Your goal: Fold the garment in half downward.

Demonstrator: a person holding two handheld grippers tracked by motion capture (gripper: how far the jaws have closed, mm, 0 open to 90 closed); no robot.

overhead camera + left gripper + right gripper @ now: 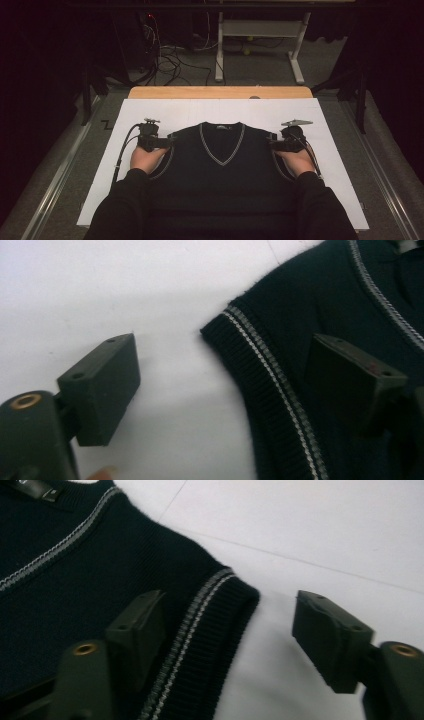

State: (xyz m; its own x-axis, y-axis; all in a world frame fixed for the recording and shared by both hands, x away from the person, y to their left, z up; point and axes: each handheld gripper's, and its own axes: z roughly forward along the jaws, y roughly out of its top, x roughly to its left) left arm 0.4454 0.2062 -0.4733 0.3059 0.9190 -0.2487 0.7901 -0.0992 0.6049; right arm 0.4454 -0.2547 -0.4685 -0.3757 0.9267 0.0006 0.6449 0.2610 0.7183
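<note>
Two grippers, left gripper (pixel 162 142) and right gripper (pixel 278 144), straddle the vest's (pixel 222 160) shoulders on the white board (pixel 320 150), jaws apart, gripping nothing. High view adds cables (pixel 170 60) and a desk frame (pixel 260 30); gripper views show ribbed armhole trim (pixel 260 355).

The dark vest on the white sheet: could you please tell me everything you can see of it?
The vest is a sleeveless dark knit with a V-neck edged in a pale stripe, ribbed armholes with the same stripe, and a small label inside the collar. It lies flat, front up, on the white sheet, neck away from the person. The left gripper and right gripper each straddle a shoulder corner, fingers apart, one over the fabric and one over the sheet.
</note>
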